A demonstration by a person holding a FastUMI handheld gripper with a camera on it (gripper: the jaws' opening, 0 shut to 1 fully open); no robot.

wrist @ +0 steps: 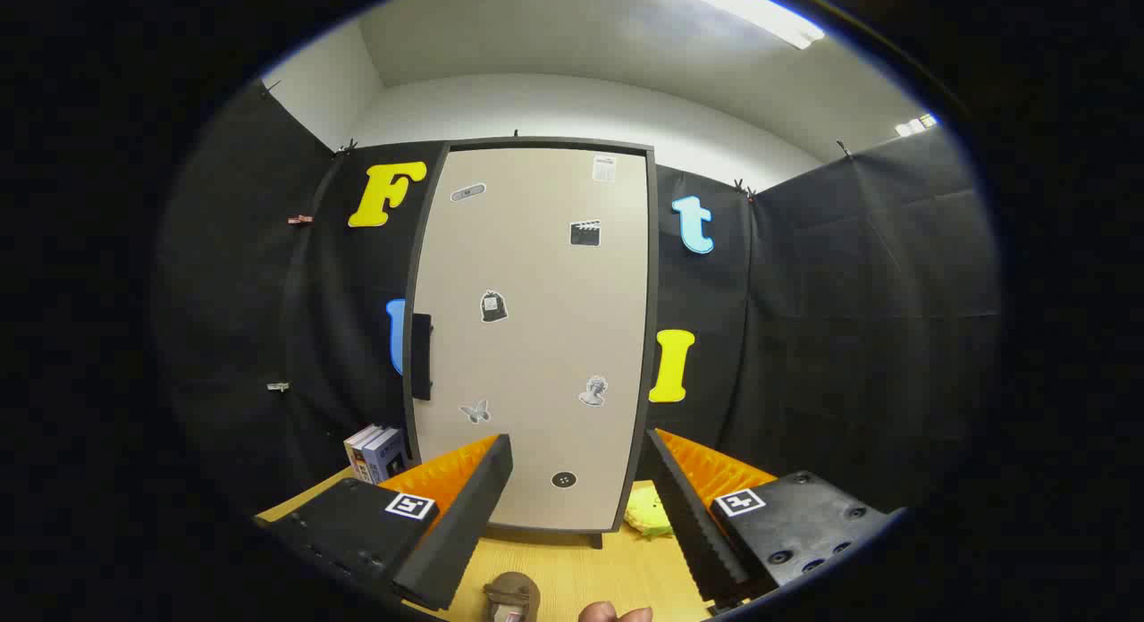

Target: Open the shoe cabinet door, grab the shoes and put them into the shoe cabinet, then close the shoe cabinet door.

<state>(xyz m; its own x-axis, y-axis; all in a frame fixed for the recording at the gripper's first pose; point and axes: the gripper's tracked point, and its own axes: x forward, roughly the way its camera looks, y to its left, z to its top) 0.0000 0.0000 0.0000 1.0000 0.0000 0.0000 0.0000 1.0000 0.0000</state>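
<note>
Step in hand: opening the door, judged from the door standing flush and shut.
Cabinet: a tall beige shoe cabinet with a dark grey frame [536,336] stands upright on the light wooden tabletop [572,573], straight ahead of the fingers and against the far wall.
Handle: a dark rectangular pull handle [420,356] sits on the door's left edge, about mid-height, up and left of the left finger.
Gripper [579,452]: fingers spread wide, holding nothing, aimed at the door's lower half.
Shoes: a small brown shoe [511,597] lies on the tabletop near and between the fingers; something yellow [650,515] lies by the cabinet's right foot, too hidden to name.
Beside: a few upright books [375,452] left of the cabinet.
Doing it well: likely raise and shift left, bracket the handle with both fingers, clamp firmly, then pull along the door's arc, the hinge presumably on the right.
Risk: the cabinet may slide or tip if pulled straight out.
</note>
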